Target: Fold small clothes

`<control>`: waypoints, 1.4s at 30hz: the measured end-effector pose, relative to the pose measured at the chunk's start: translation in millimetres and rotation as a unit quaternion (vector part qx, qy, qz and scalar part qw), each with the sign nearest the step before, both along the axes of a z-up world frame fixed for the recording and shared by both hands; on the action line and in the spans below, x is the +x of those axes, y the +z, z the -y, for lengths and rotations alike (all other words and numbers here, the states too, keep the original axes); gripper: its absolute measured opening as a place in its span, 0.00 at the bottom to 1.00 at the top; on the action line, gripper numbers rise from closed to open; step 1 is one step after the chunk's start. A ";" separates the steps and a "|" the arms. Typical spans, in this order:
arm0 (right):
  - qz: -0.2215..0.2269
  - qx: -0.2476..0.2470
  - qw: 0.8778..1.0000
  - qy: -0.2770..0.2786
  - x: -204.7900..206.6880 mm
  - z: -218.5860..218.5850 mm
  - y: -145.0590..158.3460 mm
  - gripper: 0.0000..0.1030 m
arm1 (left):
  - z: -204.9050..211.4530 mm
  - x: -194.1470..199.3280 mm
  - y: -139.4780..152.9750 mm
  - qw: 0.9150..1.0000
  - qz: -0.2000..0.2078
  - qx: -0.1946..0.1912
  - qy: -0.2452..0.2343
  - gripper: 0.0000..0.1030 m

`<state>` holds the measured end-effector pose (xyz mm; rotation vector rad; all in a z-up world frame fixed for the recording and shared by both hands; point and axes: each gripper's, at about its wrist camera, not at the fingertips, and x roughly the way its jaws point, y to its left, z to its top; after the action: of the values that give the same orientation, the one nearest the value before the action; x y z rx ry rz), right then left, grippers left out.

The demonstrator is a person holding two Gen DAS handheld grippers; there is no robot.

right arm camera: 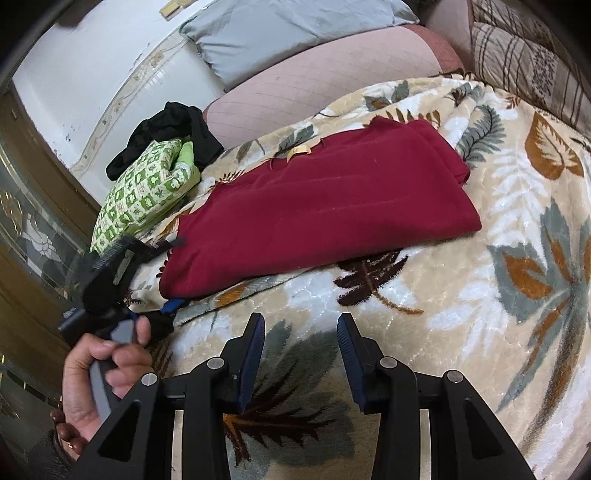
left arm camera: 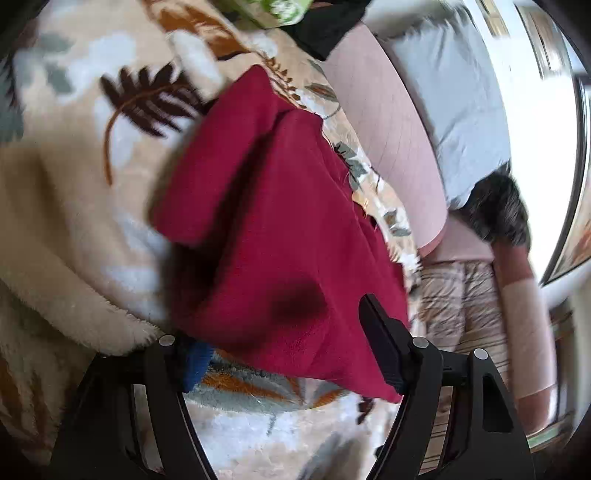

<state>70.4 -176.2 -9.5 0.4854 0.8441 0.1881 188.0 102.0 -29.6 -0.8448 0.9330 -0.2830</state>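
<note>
A dark red garment (right arm camera: 325,206) lies folded on the leaf-patterned blanket (right arm camera: 480,314). In the left wrist view the garment (left arm camera: 266,221) fills the middle, and its near edge lies between the wide-apart fingers of my left gripper (left arm camera: 284,332). The left gripper also shows in the right wrist view (right arm camera: 162,280), held by a hand at the garment's left end, one blue-padded finger under the edge. My right gripper (right arm camera: 301,350) is open and empty, over the blanket in front of the garment.
A green-and-white patterned cloth (right arm camera: 147,192) and a black garment (right arm camera: 173,129) lie left of the red one. A pink cushion (right arm camera: 325,81), a grey pillow (right arm camera: 288,33) and a striped pillow (right arm camera: 524,55) sit behind. A wooden cabinet (right arm camera: 29,206) stands at left.
</note>
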 end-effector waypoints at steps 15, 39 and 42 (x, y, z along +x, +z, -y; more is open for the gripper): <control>0.022 -0.093 0.995 0.042 21.2 -22.9 30.4 0.38 | -7.3 -7.7 -13.4 0.996 -0.015 0.018 0.091 0.27; -0.198 0.068 0.923 0.323 343.7 -154.6 44.4 0.86 | 111.8 -23.5 59.0 0.903 0.177 0.391 -0.021 0.16; -0.187 0.053 0.922 0.334 341.7 -160.4 45.5 0.86 | 115.5 -22.9 60.6 0.900 0.184 0.393 -0.025 0.16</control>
<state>412.1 -15.9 36.0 0.3191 1.3656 0.7925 165.0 -13.6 31.0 -0.0100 0.6227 -0.0819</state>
